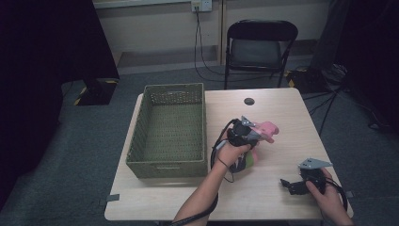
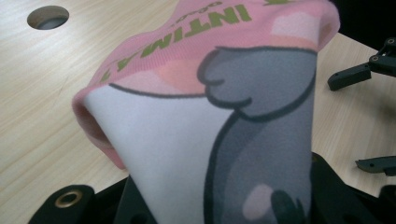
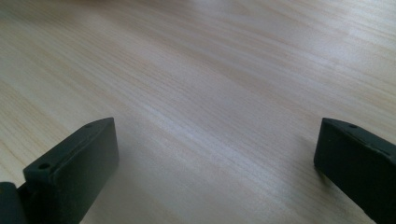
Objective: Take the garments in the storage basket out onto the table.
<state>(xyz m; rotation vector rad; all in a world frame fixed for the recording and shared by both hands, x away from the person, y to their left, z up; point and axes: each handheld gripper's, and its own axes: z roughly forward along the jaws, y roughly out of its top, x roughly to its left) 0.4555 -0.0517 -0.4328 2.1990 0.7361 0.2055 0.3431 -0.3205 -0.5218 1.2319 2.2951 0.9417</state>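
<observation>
A pale wood-grain bench (image 1: 277, 188) stands on grey carpet, a black folding chair (image 1: 260, 44) behind its far edge and a small round hole (image 1: 249, 101) near that edge. A woven green basket (image 1: 170, 162) fills the bench's left side. At the bench's centre, the left claw (image 1: 264, 132) is clamped on a pink sock (image 2: 196, 107) printed with a grey-and-white cartoon figure and upside-down green lettering, partly readable as "INTIMA". Near the front right corner, the right claw (image 3: 215, 168) rests low over bare wood, jaws wide apart, holding nothing.
</observation>
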